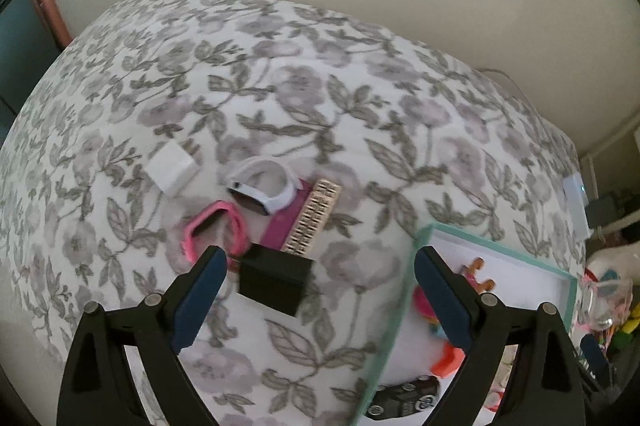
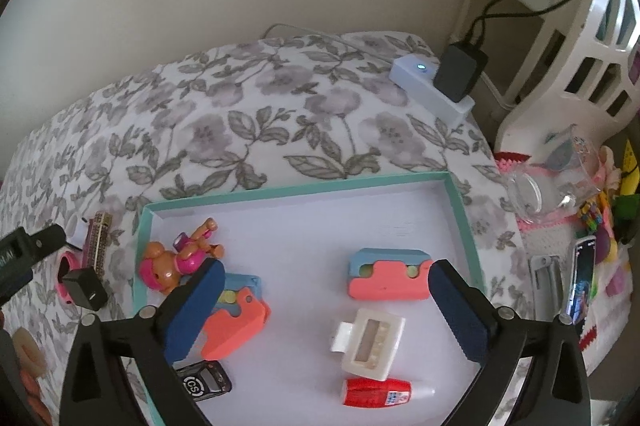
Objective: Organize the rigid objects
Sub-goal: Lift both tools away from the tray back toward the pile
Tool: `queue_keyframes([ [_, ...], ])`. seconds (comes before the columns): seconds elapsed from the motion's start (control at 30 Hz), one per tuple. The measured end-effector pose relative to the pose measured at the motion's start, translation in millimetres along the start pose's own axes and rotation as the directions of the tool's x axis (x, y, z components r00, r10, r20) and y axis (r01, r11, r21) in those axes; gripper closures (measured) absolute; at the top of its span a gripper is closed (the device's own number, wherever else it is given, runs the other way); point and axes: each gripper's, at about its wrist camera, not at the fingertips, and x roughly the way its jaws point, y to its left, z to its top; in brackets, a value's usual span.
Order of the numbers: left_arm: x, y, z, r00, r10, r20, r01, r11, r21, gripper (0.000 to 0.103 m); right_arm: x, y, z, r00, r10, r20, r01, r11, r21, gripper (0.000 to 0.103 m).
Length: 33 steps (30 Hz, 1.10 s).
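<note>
Toys are seen gathered in the teal tray (image 2: 304, 186) — a coral-and-blue block (image 2: 386, 276) just beyond the released right gripper (image 2: 324, 290); the left gripper (image 1: 316, 268), spread wide, frames a black charger (image 1: 274, 282) on the floral bed (image 1: 280, 86).

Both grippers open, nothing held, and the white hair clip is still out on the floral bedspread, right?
Not quite. The white hair clip is already inside the teal tray, as the right wrist view shows, next to the red glue bottle. The rest stands: left gripper and right gripper are both open and empty.
</note>
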Motion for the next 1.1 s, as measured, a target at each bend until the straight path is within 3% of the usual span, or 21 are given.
queue_keyframes([
  [0.13, -0.2, 25.0, 6.6, 1.0, 0.024, -0.004, -0.024, 0.999, -0.037, 0.008, 1.3, 13.7, -1.5, 1.0, 0.013, -0.003, -0.013, 1.0, -0.022, 0.0],
  [0.33, -5.3, 69.1, 18.9, 0.995, 0.099, 0.007, -0.098, 0.992, -0.075, 0.008, -6.8, 42.8, -3.5, 0.995, 0.099, 0.007, -0.098, 0.994, -0.042, 0.0],
  [0.6, -11.0, 142.6, 27.9, 0.989, 0.149, -0.003, -0.146, 0.967, -0.21, 0.008, -12.9, 103.3, -14.9, 0.978, 0.21, -0.014, -0.211, 0.971, -0.116, 0.0],
  [1.1, -7.1, 208.0, 30.6, 0.983, 0.184, -0.024, -0.183, 0.938, -0.293, 0.008, 2.4, 188.9, -34.4, 0.945, 0.318, -0.075, -0.326, 0.929, -0.172, 0.0],
])
